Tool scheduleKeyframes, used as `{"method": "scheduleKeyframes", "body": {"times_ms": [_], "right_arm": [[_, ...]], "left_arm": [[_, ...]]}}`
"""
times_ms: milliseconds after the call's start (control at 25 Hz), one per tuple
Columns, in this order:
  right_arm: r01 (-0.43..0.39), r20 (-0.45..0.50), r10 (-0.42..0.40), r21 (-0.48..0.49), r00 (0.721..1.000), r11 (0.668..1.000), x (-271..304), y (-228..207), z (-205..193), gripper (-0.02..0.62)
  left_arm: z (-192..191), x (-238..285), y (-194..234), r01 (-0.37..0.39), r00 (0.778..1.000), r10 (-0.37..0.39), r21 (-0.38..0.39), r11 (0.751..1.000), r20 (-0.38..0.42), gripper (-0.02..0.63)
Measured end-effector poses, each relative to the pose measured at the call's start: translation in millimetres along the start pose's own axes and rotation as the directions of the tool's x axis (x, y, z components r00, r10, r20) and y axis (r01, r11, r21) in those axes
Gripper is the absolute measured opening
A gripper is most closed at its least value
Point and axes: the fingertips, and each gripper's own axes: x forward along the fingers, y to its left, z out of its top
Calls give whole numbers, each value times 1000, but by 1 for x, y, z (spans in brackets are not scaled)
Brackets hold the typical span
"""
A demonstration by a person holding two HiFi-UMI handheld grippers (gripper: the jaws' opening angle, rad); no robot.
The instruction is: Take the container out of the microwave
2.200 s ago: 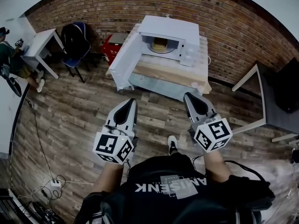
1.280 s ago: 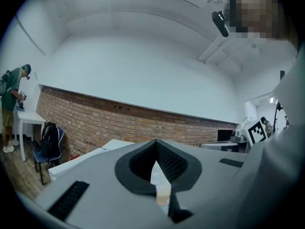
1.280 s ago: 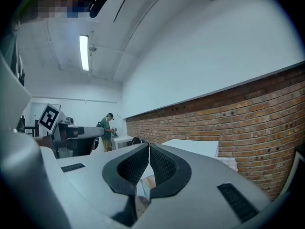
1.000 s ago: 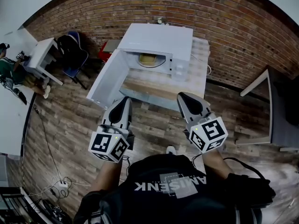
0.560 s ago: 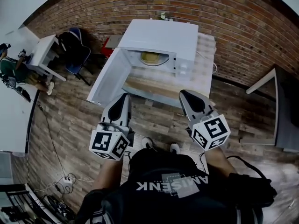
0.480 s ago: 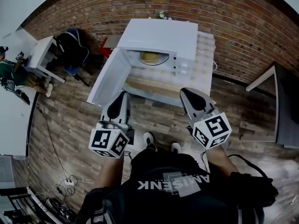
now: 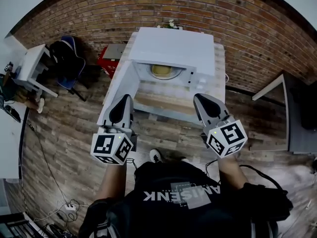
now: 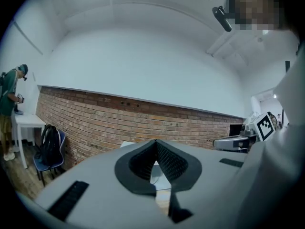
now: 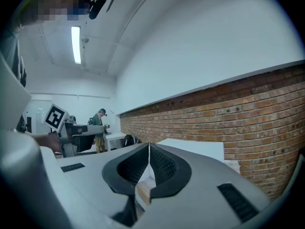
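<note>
A white microwave [image 7: 174, 48] stands on a wooden table [image 7: 163, 101] against the brick wall, with its door [image 7: 117, 88] swung open to the left. Inside sits a yellowish round container [image 7: 163, 71]. My left gripper [image 7: 127, 97] is shut and empty, just in front of the open door. My right gripper [image 7: 197, 96] is shut and empty too, near the table's front edge below the control panel. In the left gripper view the left gripper [image 8: 156, 143] has its jaws pressed together. In the right gripper view the right gripper [image 9: 149, 147] is likewise shut, and the microwave [image 9: 198, 149] shows beyond it.
A chair with a dark backpack [image 7: 67, 58], a white desk [image 7: 29, 66] and a red box [image 7: 106, 58] stand to the left. Another table [image 7: 290, 108] is at the right. A person [image 8: 9, 109] stands by the far desk. Cables [image 7: 54, 209] lie on the floor.
I have walked up to the table, so the microwave is nearer and larger. Both grippers moved forward towards it and stayed shut.
</note>
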Motion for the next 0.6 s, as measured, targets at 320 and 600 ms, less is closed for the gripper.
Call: {"method": "scheduleKeyframes", "body": {"times_ms": [320, 600], "right_arm": [[108, 0, -108, 13, 994, 994, 52, 5, 5, 42], [129, -21, -129, 0, 991, 992, 84, 22, 12, 43]], "left_arm": [[-9, 13, 59, 66, 998, -66, -16, 998, -5, 11], [-5, 33, 77, 156, 988, -156, 17, 988, -10, 12]]}}
